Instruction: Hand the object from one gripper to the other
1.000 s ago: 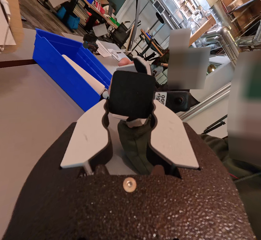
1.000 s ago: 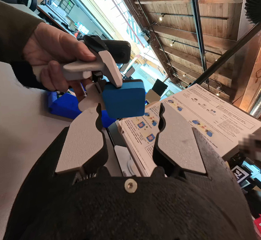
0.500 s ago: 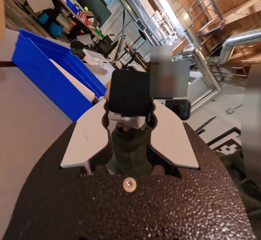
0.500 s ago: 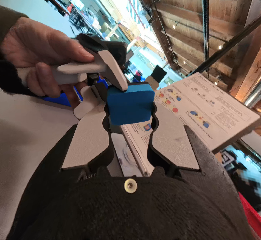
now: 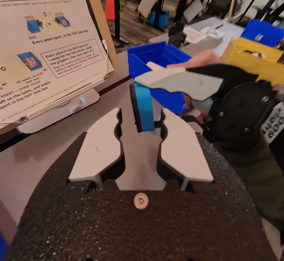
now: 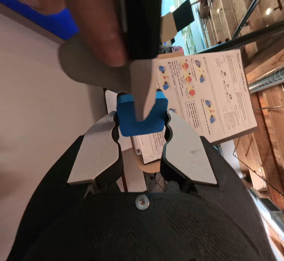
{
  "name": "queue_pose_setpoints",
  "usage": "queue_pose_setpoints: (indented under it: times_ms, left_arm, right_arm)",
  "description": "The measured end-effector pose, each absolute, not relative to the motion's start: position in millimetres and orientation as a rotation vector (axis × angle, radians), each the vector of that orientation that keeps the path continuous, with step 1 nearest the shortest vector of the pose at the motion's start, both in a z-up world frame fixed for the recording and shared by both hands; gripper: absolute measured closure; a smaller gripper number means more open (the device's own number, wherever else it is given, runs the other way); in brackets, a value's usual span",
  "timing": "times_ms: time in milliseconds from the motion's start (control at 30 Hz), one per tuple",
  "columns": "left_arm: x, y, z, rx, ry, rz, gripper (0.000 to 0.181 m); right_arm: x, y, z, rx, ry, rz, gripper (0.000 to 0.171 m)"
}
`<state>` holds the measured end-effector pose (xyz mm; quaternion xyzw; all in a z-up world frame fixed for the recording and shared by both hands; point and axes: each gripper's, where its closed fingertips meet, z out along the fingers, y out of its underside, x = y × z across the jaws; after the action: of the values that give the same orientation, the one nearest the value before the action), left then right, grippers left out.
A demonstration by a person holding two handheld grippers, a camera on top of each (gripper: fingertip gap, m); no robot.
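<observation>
Blue block (image 6: 140,124) now released by left hand-held gripper (image 5: 140,116), in right hand-held gripper (image 6: 140,117).

Your instruction board (image 5: 46,41) stands on the table (image 5: 30,153) at left; the bin (image 5: 153,57) sits right of it, behind the block (image 5: 144,107).

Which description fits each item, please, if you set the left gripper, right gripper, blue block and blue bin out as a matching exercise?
Things:
1. left gripper
2. right gripper
3. blue block
4. blue bin

Descriptions:
A. stands beyond the block
B. shut on the block
C. edge-on between two open fingers
D. open, fingers clear of the block

Pairs: 1-D; 2-B; 3-C; 4-A
</observation>
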<state>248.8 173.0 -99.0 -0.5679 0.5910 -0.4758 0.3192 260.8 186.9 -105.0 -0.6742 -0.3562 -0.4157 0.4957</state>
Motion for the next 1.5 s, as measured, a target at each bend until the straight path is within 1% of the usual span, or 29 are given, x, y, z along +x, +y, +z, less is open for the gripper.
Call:
queue_pose_setpoints:
  times_ms: [100, 200, 300, 333, 367, 433, 533, 600, 633, 700, 733, 767, 800, 833, 867, 1033, 1133, 1200, 1300, 1367, 1400, 1500]
  left_arm:
    - [246.6, 173.5, -97.2, -1.477, 1.553, -1.277, 0.154]
    - [243.7, 174.4, -99.3, -1.456, 1.586, -1.261, 0.156]
    - [238.4, 172.4, -91.4, -1.394, 1.601, -1.384, 0.158]
    - [236.0, 174.1, -88.2, -1.366, 1.6, -1.429, 0.159]
    - [233.3, 176.9, -85.1, -1.319, 1.598, -1.463, 0.159]
    - [226.0, 182.0, -75.3, -1.206, 1.574, -1.556, 0.159]
    - [208.8, 178.8, -51.5, -0.985, 1.507, -1.799, 0.159]
    - [197.4, 174.2, -40.0, -0.871, 1.473, -1.959, 0.159]
    - [195.1, 174.6, -37.1, -0.845, 1.449, -2.004, 0.159]
    - [190.5, 171.8, -34.3, -0.792, 1.44, -2.084, 0.159]
    - [190.3, 170.8, -35.4, -0.783, 1.445, -2.093, 0.159]
    - [192.2, 171.1, -38.3, -0.787, 1.453, -2.074, 0.159]
    - [193.3, 170.9, -40.8, -0.784, 1.463, -2.054, 0.159]
    - [192.1, 170.4, -40.4, -0.765, 1.463, -2.057, 0.159]
    - [190.5, 170.1, -39.1, -0.754, 1.461, -2.068, 0.159]
    - [197.5, 178.0, -43.5, -0.838, 1.446, -1.992, 0.159]
    - [214.5, 199.7, -46.4, -1.037, 1.34, -1.796, 0.137]
    - [221.7, 215.0, -45.1, -1.193, 1.241, -1.661, 0.123]
    - [227.0, 211.5, -50.8, -1.347, 1.232, -1.532, 0.101]
    - [232.8, 206.2, -58.9, -1.434, 1.246, -1.463, 0.094]
    - [235.5, 207.0, -59.3, -1.461, 1.203, -1.457, 0.093]
    - [239.8, 205.5, -54.4, -1.469, 1.1, -1.554, 0.112]
  right_arm:
    - [254.8, 190.5, -106.8, -1.631, -0.884, -1.005, 0.113]
    - [252.3, 189.8, -108.2, -1.642, -0.912, -1.016, 0.113]
    - [244.8, 187.5, -101.1, -1.599, -0.877, -0.915, 0.113]
    - [239.2, 185.1, -97.8, -1.586, -0.844, -0.805, 0.112]
    - [232.6, 181.2, -94.0, -1.584, -0.794, -0.648, 0.108]
    - [222.7, 171.3, -77.6, -1.548, -0.635, -0.286, 0.095]
    - [215.0, 155.5, -45.6, -1.43, -0.406, 0.245, 0.091]
    - [215.1, 153.1, -44.9, -1.418, -0.327, 0.462, 0.09]
    - [211.6, 153.1, -49.8, -1.428, -0.33, 0.537, 0.093]
    - [207.5, 157.6, -60.3, -1.464, -0.334, 0.605, 0.104]
    - [203.9, 158.3, -61.2, -1.455, -0.35, 0.623, 0.113]
    - [199.7, 158.0, -59.7, -1.431, -0.368, 0.635, 0.127]
    - [196.8, 158.4, -57.3, -1.408, -0.374, 0.638, 0.133]
    - [196.4, 159.9, -55.8, -1.397, -0.367, 0.629, 0.134]
    - [198.2, 162.1, -56.6, -1.402, -0.36, 0.606, 0.146]
    - [204.0, 166.6, -57.9, -1.421, -0.363, 0.53, 0.148]
    - [221.4, 175.7, -58.3, -1.439, -0.317, 0.304, 0.149]
    - [234.7, 181.1, -58.2, -1.452, -0.299, 0.07, 0.149]
    - [249.8, 187.5, -56.3, -1.451, -0.286, -0.293, 0.149]
    - [249.2, 190.8, -55.6, -1.44, -0.305, -0.432, 0.149]
    - [246.8, 192.7, -56.4, -1.436, -0.328, -0.485, 0.149]
    - [241.0, 200.1, -67.1, -1.473, -0.411, -0.597, 0.148]
